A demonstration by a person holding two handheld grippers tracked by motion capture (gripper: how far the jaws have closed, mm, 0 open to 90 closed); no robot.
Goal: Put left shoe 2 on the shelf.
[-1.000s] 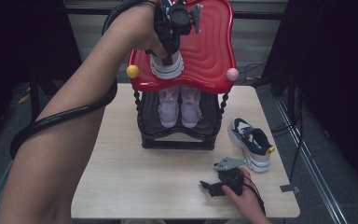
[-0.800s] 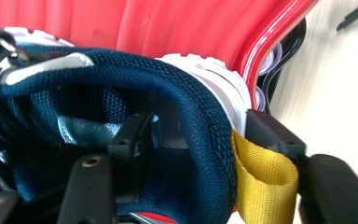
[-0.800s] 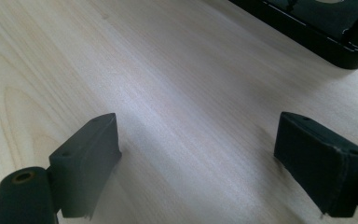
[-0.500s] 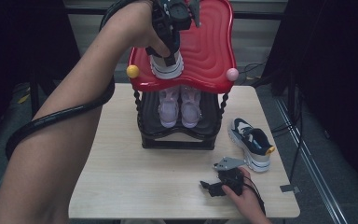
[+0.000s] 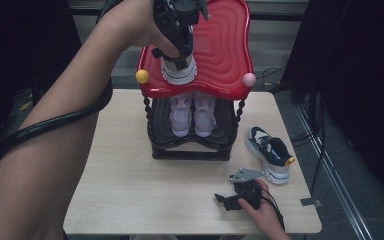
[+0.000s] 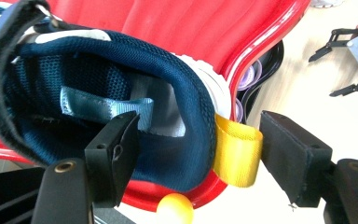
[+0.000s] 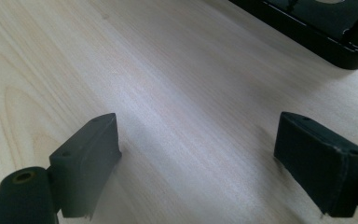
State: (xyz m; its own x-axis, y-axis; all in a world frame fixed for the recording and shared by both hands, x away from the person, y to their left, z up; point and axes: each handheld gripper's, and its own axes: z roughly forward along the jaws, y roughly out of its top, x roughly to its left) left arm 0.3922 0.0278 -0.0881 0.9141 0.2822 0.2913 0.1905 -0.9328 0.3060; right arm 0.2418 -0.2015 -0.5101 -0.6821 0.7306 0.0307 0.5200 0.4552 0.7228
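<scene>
Hovering over the red top shelf (image 5: pixel 225 55) of the shoe rack (image 5: pixel 190 145), the left gripper (image 5: pixel 179 50) sits right at the heel of the navy sneaker (image 6: pixel 121 79), which stands on that shelf near its front edge, just above the yellow knob (image 5: pixel 142 76). Its jaws have just been opening: in the left gripper view one pad is inside the collar and the other stands clear of the yellow heel loop (image 6: pixel 237 149), so the heel is between them but no longer pinched. Down below, a pair of pale pink shoes (image 5: pixel 192 112) sits on the lower black shelf. The matching navy sneaker (image 5: pixel 270 152) lies on the tabletop (image 5: pixel 130 185) to the right of the rack. Near the front edge, the right gripper (image 5: pixel 227 201) rests low over bare wood, jaws spread wide with nothing between them
</scene>
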